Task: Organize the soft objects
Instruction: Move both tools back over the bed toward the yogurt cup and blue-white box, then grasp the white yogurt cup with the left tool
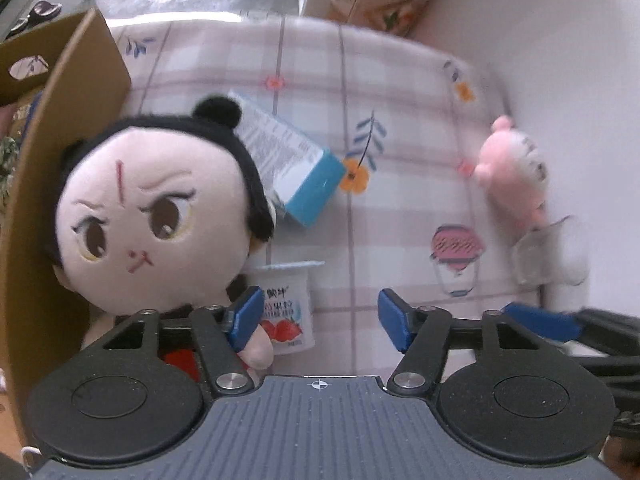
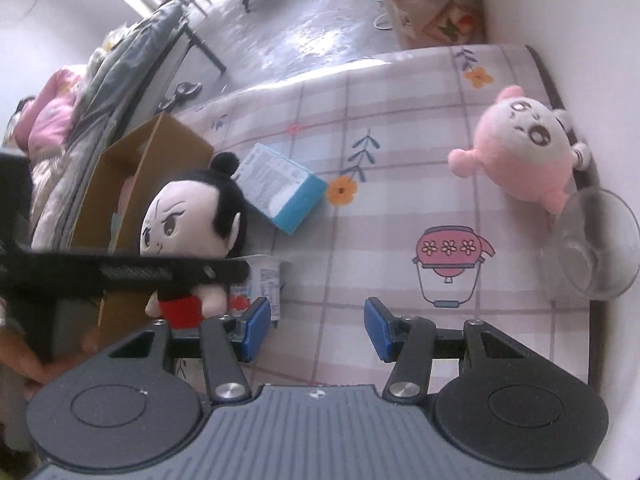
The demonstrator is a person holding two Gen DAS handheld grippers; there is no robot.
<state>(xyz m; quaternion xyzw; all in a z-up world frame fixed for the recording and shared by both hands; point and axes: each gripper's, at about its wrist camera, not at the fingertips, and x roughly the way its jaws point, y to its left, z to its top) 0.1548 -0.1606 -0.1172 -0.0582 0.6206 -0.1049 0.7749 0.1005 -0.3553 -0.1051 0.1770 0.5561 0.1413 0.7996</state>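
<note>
A black-haired doll [image 1: 160,216] with a pale face and red clothes sits against a cardboard box [image 1: 52,184] at the left. My left gripper [image 1: 320,322] is open and empty just right of the doll's arm. The doll also shows in the right wrist view [image 2: 188,224], beside the box [image 2: 120,196]. A pink plush [image 2: 520,152] lies at the table's far right by the wall; it appears blurred in the left wrist view [image 1: 514,172]. My right gripper [image 2: 316,328] is open and empty above the tablecloth. The left gripper's dark body [image 2: 120,272] crosses in front of the doll.
A blue and white carton [image 2: 280,188] lies behind the doll. A yogurt cup [image 1: 286,308] with strawberries lies next to the doll. A clear glass bowl [image 2: 592,244] stands by the wall at the right. The checked tablecloth [image 2: 400,152] covers the table.
</note>
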